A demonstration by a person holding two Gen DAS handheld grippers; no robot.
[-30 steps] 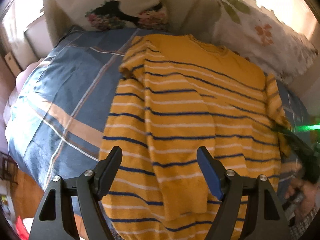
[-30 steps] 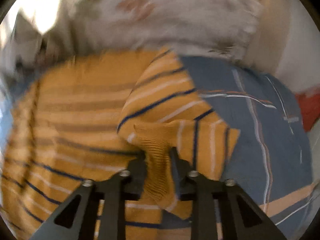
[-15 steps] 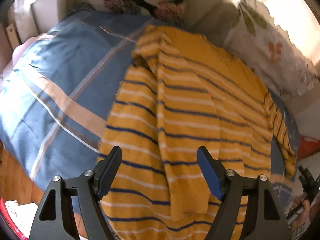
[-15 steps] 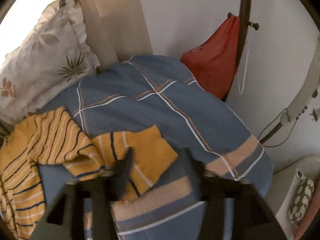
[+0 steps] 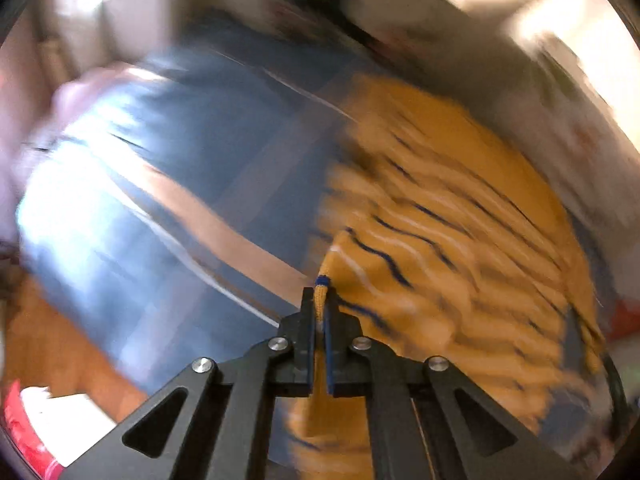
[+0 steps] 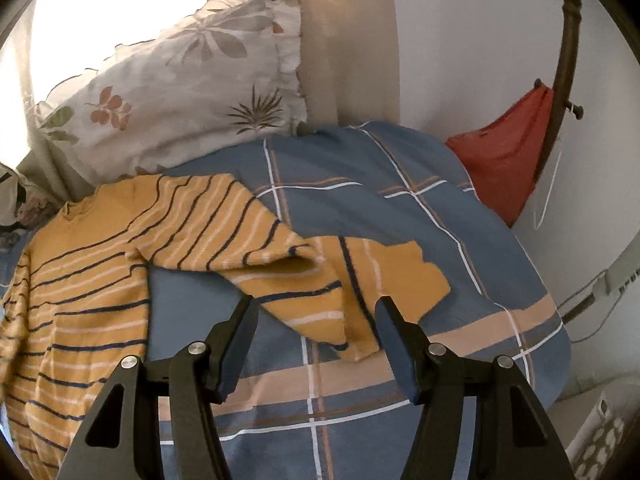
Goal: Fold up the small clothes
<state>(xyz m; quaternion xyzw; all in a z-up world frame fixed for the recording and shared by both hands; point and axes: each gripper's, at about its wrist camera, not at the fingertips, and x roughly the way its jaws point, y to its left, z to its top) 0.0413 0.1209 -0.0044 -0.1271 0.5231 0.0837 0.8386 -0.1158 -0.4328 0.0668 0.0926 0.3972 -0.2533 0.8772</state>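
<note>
The left tongs (image 5: 319,312) pinch a hem fold of the soft mustard-yellow knit sweater with navy and white stripes (image 6: 84,300) lying on the blue plaid bed (image 6: 400,208); the right tongs (image 6: 316,316) gape empty over its limp sleeve, best taken at the cuff.

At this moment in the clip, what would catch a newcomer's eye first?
The yellow striped sweater spread over the blue plaid blanket, one sleeve lying out just ahead of the open right gripper. In the blurred left view, the left gripper is shut on a fold of the sweater. A floral pillow leans behind.
</note>
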